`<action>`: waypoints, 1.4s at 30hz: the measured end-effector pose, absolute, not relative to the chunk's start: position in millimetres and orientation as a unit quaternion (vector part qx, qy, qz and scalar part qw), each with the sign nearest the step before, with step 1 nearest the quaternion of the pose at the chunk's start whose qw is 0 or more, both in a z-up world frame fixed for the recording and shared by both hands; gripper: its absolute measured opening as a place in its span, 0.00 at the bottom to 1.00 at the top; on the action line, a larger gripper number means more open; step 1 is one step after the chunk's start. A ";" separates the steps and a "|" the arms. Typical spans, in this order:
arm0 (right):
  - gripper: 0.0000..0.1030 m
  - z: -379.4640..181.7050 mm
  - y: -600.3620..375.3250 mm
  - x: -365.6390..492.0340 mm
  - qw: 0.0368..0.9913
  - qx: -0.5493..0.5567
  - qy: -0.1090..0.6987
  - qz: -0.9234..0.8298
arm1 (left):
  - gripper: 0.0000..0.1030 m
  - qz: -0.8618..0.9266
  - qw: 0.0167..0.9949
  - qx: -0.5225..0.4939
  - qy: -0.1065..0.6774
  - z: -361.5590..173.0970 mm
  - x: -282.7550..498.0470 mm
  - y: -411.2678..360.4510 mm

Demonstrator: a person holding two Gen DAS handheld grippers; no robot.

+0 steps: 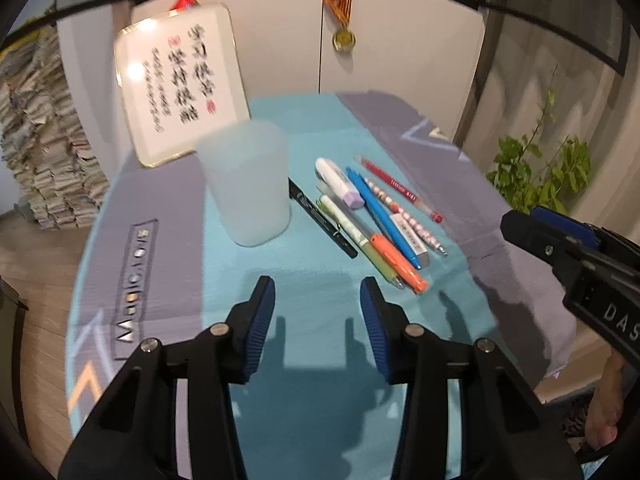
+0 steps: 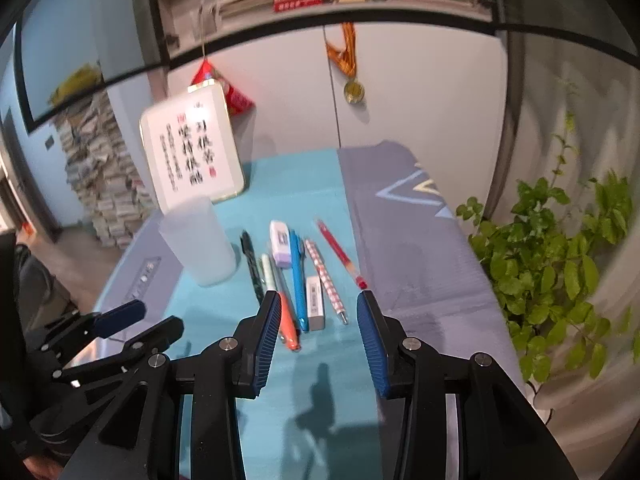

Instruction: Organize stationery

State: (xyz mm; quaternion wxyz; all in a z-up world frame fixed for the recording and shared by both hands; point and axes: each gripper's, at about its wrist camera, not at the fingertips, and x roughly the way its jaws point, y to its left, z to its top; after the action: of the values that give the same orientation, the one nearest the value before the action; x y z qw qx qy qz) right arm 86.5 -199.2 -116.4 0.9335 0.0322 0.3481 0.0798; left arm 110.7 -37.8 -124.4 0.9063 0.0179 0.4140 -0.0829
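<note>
A frosted plastic cup (image 1: 248,184) (image 2: 198,240) stands upright on the teal and grey cloth (image 1: 320,400). To its right lie a black pen (image 1: 320,216), a green pen (image 1: 352,232), an orange pen (image 1: 400,264), a blue pen (image 1: 380,212), a white and purple correction tape (image 1: 340,184), an eraser (image 1: 412,236), a checkered pencil (image 2: 324,276) and a red pen (image 2: 340,256). My left gripper (image 1: 317,284) hangs open over bare cloth in front of the cup. My right gripper (image 2: 319,296) is open above the near ends of the pens, holding nothing.
A framed calligraphy board (image 1: 180,84) leans against the wall behind the cup. A leafy plant (image 2: 552,272) stands off the table's right edge. Stacked papers (image 1: 40,140) rise at the left. A medal (image 1: 344,38) hangs on the cabinet door.
</note>
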 end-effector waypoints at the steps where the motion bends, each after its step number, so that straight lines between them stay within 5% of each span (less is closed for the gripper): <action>1: 0.41 -121.7 -200.0 93.2 0.931 0.030 0.356 0.078 | 0.41 -0.082 0.904 0.018 0.419 -128.5 117.5 -38.7; 31: 0.40 -189.9 -205.0 173.3 0.891 0.003 0.440 0.110 | 0.41 -0.063 0.878 0.034 0.473 -179.1 206.0 -64.4; 33: 0.25 -189.6 -206.5 172.1 0.889 0.008 0.442 0.115 | 0.33 -0.066 0.879 0.037 0.470 -178.4 204.3 -63.2; 34: 0.12 -191.4 -207.1 172.8 0.886 0.006 0.450 0.110 | 0.16 -0.067 0.880 0.037 0.469 -177.9 203.7 -62.4; 35: 0.12 -193.7 -207.9 173.8 0.884 0.007 0.456 0.107 | 0.10 -0.071 0.879 0.038 0.470 -177.5 202.4 -61.2; 42: 0.11 -188.2 -216.8 162.5 0.881 0.026 0.458 0.110 | 0.08 -0.093 0.870 0.045 0.482 -176.0 175.9 -44.5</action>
State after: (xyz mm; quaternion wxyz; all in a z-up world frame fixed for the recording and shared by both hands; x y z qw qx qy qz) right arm 162.5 -216.8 -188.2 0.8815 0.0260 0.4584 0.1103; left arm 175.9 -44.5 -176.0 0.8701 0.0447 0.4819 -0.0934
